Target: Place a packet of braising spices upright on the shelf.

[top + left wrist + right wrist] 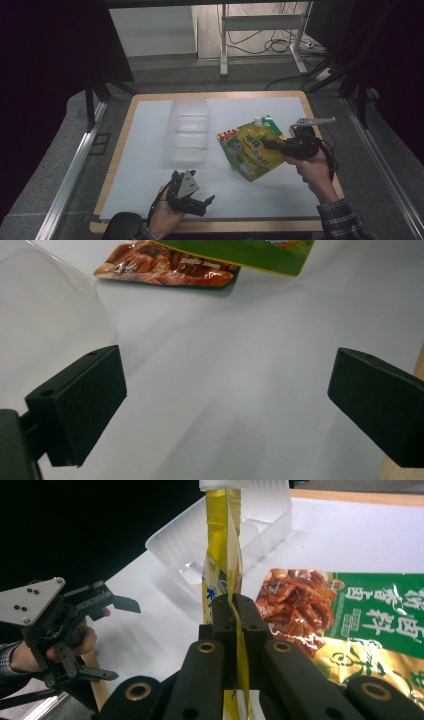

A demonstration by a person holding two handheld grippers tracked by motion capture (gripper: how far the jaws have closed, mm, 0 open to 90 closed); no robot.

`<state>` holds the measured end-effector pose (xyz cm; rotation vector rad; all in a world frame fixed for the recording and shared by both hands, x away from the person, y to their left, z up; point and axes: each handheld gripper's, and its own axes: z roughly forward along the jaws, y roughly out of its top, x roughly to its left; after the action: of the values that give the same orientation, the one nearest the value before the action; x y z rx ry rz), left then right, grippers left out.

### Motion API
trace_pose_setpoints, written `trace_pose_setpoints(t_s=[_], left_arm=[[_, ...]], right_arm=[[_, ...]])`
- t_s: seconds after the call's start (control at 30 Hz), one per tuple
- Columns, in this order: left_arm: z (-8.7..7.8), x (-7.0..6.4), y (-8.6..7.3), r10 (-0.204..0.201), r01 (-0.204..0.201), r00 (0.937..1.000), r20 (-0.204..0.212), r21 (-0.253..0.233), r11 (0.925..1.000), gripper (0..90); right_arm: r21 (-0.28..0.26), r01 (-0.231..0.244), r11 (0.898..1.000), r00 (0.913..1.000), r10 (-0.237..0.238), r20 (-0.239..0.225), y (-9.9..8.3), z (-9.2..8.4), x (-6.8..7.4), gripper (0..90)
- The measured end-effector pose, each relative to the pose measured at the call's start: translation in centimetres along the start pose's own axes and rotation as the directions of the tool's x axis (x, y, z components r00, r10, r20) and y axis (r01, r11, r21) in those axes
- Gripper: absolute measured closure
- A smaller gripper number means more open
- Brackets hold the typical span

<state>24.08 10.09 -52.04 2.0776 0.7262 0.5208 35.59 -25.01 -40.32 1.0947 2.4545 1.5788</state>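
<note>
A yellow spouted pouch [252, 150] with a white cap hangs tilted above the white mat, and my right gripper [270, 145] is shut on its edge. In the right gripper view the jaws pinch the thin pouch [222, 555] edge-on. Under it on the mat lies a flat red and green snack packet [350, 615], whose red end [165, 267] also appears in the left gripper view. My left gripper [207, 206] rests near the mat's front edge, open, with nothing between its pads [80, 405].
A clear plastic container [187, 130] stands on the white mat [145, 165] left of the pouch, close to the left gripper's side [40, 315]. The mat covers a wooden table [115, 165]. Table legs and cables sit on the floor beyond.
</note>
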Motion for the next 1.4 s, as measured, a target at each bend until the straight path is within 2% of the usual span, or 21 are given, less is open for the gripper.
trace_pose_setpoints(t_s=[0.17,0.63,0.8,1.33,1.4], left_arm=[[-0.2,0.1,-0.1,-0.001,0.001,1.0,-0.004,-0.007,1.0,1.8],[-0.3,0.2,-0.2,0.018,-0.018,0.9997,-0.017,0.009,0.9998,2.0],[-0.3,0.2,-0.2,0.011,-0.011,0.9998,-0.016,0.001,0.9999,2.0],[-0.5,0.4,-0.3,0.009,-0.009,0.9999,-0.015,0.007,0.9999,2.0],[-0.6,0.5,-0.4,0.0,0.0,0.9999,-0.014,-0.002,1.0,2.0]], right_arm=[[-0.004,0.014,1.0,0.9999,-0.014,0.005,0.9,0.2,0.0,88.7],[-0.012,0.055,0.998,0.9985,-0.055,0.006,3.1,1.0,-0.5,88.6],[-0.014,0.069,0.998,0.9976,-0.069,0.008,4.0,1.2,-0.6,88.6],[-0.02,0.119,0.993,0.9925,-0.12,-0.022,6.6,2.6,-0.8,88.6],[-0.024,0.121,0.992,0.9922,-0.122,-0.028,7.0,2.9,-0.9,88.7]])
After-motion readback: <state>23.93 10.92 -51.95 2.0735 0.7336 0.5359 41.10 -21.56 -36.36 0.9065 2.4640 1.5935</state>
